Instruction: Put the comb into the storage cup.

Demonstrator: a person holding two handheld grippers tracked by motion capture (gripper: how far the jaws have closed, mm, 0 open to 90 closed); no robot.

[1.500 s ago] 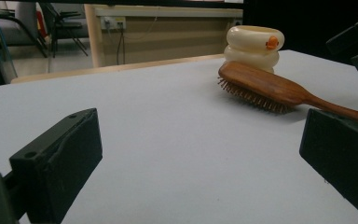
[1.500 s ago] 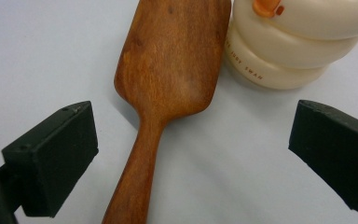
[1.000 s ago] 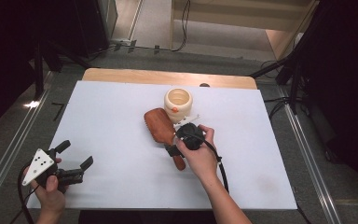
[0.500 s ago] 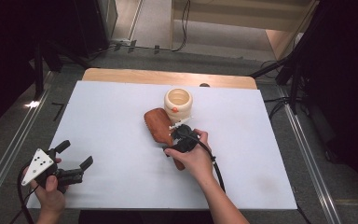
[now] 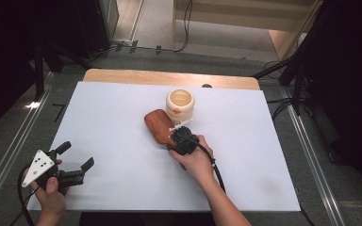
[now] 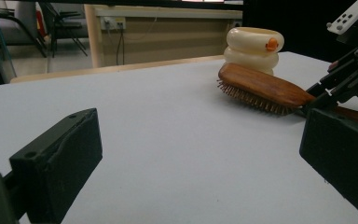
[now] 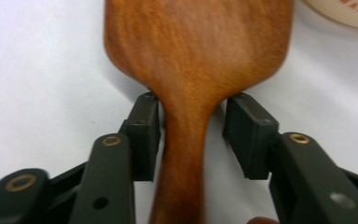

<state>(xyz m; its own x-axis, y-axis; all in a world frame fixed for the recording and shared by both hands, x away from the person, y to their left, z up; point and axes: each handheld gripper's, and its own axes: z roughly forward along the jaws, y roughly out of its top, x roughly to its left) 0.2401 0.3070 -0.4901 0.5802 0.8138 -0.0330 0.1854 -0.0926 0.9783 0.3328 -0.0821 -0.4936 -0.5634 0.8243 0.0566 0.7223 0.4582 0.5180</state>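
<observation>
A brown wooden hairbrush (image 5: pixel 158 123) lies bristles down in the middle of the white table, its handle pointing towards me. My right gripper (image 5: pixel 172 139) sits low over the handle. In the right gripper view its jaws (image 7: pixel 191 109) straddle the neck of the hairbrush (image 7: pixel 196 56); they have just been closing. The left pad is almost on the wood and a thin gap still shows at the right pad. My left gripper (image 5: pixel 78 154) is held near the front left corner, open and with nothing in it (image 6: pixel 200 154); it faces the hairbrush (image 6: pixel 261 86).
A cream ring-stacked pot (image 5: pixel 180 104) with an orange dot stands just behind the brush head, close to it (image 6: pixel 254 46). The white table sheet (image 5: pixel 113 113) ends at a wooden strip (image 5: pixel 169 77) at the back. Metal rails run along both sides.
My right hand has shifted slightly left along the brush handle and settled at its neck. The left hand and its gripper have not moved.
</observation>
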